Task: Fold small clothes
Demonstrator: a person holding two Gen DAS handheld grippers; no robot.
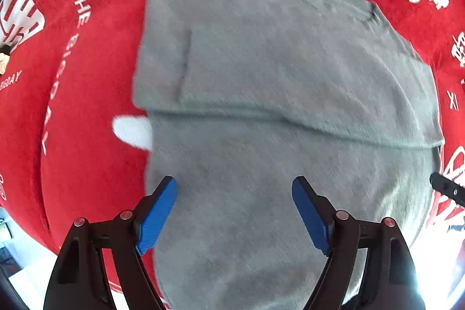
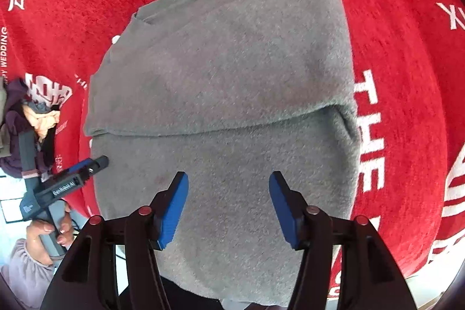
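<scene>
The left wrist view looks straight down on a grey garment (image 1: 276,95) lying on a red cloth with white lettering (image 1: 87,77) that covers the table; a top layer already lies doubled over the lower part, its edge crossing the middle of the picture. The left gripper (image 1: 234,211) hangs over the near portion with its blue fingers (image 1: 158,214) wide apart and nothing between them. From the right wrist view the right gripper (image 2: 228,207) stands over the same near portion, its fingers (image 2: 173,211) moderately apart and empty. I judge the fold to be partway done: one lengthwise or crosswise fold is in place, and the next move calls for both grippers to pinch the near edge and carry it over the doubled layer, keeping the corners level. Only the right wrist view shows the left gripper from the side, the person's hand (image 2: 48,228) on its handle and a heap of other clothes (image 2: 26,118) at the table's edge; only the left wrist view shows white patches (image 1: 132,131) peeking from under the garment.
</scene>
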